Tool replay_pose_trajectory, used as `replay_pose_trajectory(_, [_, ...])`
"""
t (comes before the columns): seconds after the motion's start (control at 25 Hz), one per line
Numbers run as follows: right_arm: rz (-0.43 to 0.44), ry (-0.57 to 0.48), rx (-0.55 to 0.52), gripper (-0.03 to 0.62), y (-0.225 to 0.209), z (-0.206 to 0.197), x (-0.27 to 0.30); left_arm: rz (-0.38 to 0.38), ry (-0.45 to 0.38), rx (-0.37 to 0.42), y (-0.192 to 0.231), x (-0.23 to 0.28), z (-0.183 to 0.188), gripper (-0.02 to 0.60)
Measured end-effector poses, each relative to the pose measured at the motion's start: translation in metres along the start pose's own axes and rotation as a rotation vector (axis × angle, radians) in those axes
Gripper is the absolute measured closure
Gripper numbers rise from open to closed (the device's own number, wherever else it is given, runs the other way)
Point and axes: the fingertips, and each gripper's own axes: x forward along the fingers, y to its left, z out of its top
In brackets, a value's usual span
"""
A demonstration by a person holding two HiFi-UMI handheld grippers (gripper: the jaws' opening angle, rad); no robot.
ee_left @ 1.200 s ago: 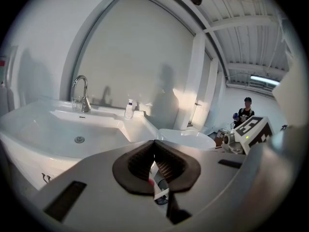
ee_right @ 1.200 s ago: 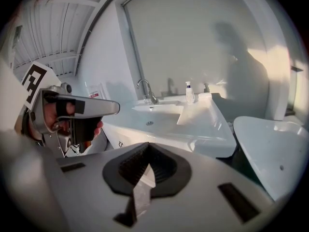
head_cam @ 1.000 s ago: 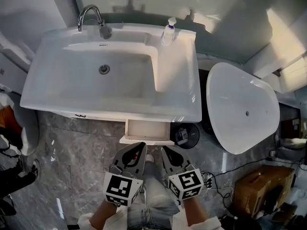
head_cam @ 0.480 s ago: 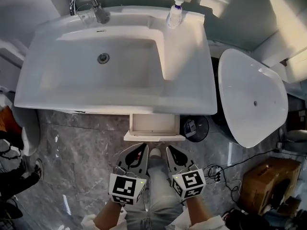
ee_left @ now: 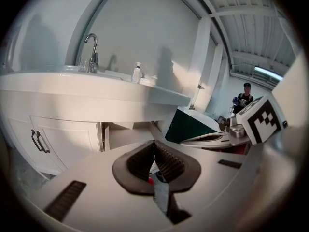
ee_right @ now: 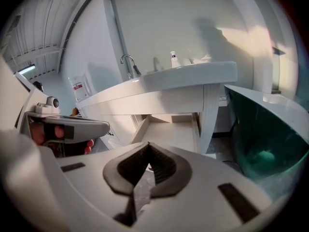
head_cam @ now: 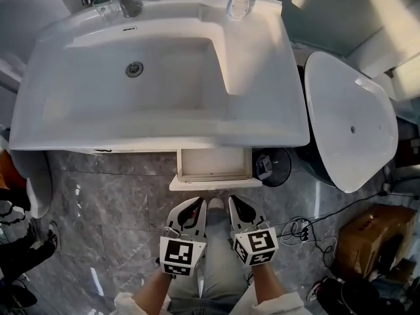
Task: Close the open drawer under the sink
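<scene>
Head view | drawer (head_cam: 215, 165) still open, larger than before | left gripper (head_cam: 195, 203), right gripper (head_cam: 236, 202) closed, empty

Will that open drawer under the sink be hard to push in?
Probably not: the drawer looks empty, so likely light. It seems a stiff white box, so it shouldn't bend. It sits square under the sink, so it should slide straight.

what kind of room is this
Probably a bathroom: a white sink with a tap, a soap bottle on its ledge, an open drawer beneath, and what looks like a white bathtub beside it.
</scene>
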Motion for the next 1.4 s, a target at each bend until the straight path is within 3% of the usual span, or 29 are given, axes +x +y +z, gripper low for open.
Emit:
replay_pose_trajectory(0.44, [-0.01, 0.001, 0.042, 0.583, -0.007, -0.05, 0.029, 0.021, 0.051, 0.008, 0.021, 0.024, -0.063, 0.565])
replay_pose_trajectory(0.64, [0.008, -0.004, 0.071, 0.585, -0.009, -0.066, 0.039, 0.044, 0.065, 0.048, 0.029, 0.034, -0.081, 0.565])
replay_pose_trajectory(1.4, [-0.089, -0.063, 0.105, 0.585, -0.031, -0.059, 0.057, 0.063, 0.045, 0.037, 0.045, 0.051, -0.087, 0.565])
